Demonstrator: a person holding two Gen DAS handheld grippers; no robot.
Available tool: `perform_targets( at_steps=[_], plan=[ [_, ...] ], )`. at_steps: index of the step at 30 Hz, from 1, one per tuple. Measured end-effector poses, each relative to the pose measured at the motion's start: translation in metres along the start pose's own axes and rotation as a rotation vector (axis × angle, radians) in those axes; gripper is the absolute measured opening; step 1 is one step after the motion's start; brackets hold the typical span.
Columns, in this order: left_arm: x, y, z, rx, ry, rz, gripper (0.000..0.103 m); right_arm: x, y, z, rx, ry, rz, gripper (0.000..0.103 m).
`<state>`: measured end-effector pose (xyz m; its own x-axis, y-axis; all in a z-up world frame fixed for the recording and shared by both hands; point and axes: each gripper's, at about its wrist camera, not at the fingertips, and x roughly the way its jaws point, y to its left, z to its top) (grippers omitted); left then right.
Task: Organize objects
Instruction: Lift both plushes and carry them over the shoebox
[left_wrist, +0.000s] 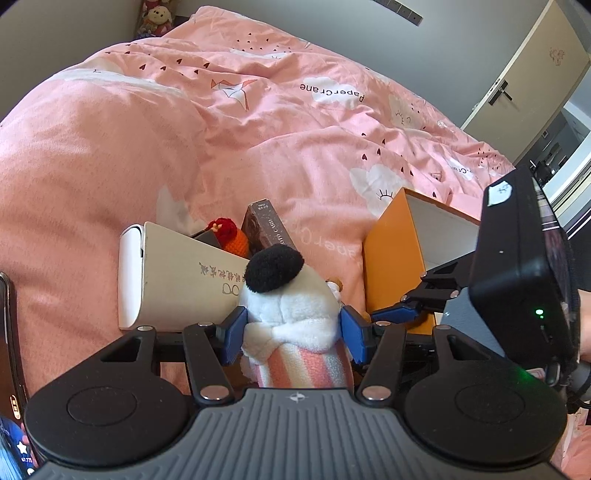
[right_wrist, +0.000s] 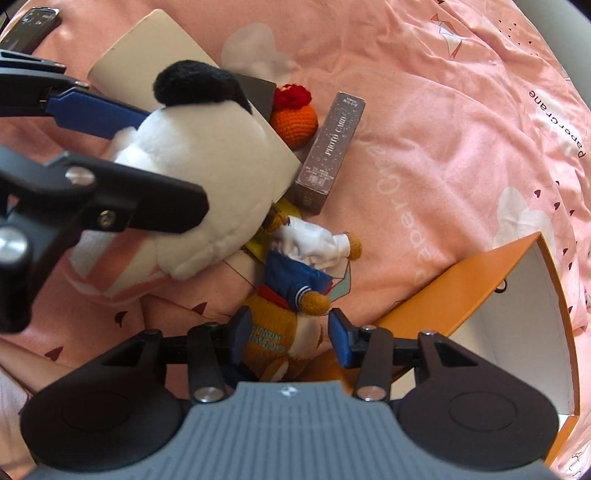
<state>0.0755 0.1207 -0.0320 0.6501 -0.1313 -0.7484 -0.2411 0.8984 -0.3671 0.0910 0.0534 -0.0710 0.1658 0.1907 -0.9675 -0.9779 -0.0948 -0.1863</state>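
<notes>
Pink bedding (left_wrist: 147, 147) held the clutter; left gripper (left_wrist: 291, 332) had its fingers clamped on the panda (left_wrist: 291, 295), right gripper (right_wrist: 290, 330) straddled the bear (right_wrist: 280, 332), unclosed, beside the box (right_wrist: 461, 295); squeeze mid-body before lifting.

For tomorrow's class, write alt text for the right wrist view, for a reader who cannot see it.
The right tongs straddle a brown bear toy lying on a pink duvet, beside an open orange box. At left, the left tongs hold a white plush above a photo-card box and an orange knitted toy.
</notes>
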Motion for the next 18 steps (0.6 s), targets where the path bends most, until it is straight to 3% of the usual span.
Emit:
perform_targets(
  at_steps=[5, 14, 18],
  plan=[
    [0.0, 0.002, 0.0, -0.011, -0.001, -0.01, 0.063, 0.003, 0.007, 0.004, -0.057, 0.039, 0.004, 0.05],
    [-0.002, 0.005, -0.001, -0.012, 0.0, -0.013, 0.063, 0.022, -0.004, 0.013, 0.007, 0.098, 0.062, 0.053],
    [-0.003, 0.004, -0.002, -0.008, -0.002, -0.014, 0.063, 0.017, -0.004, 0.009, 0.021, 0.07, 0.054, 0.045]
  ],
)
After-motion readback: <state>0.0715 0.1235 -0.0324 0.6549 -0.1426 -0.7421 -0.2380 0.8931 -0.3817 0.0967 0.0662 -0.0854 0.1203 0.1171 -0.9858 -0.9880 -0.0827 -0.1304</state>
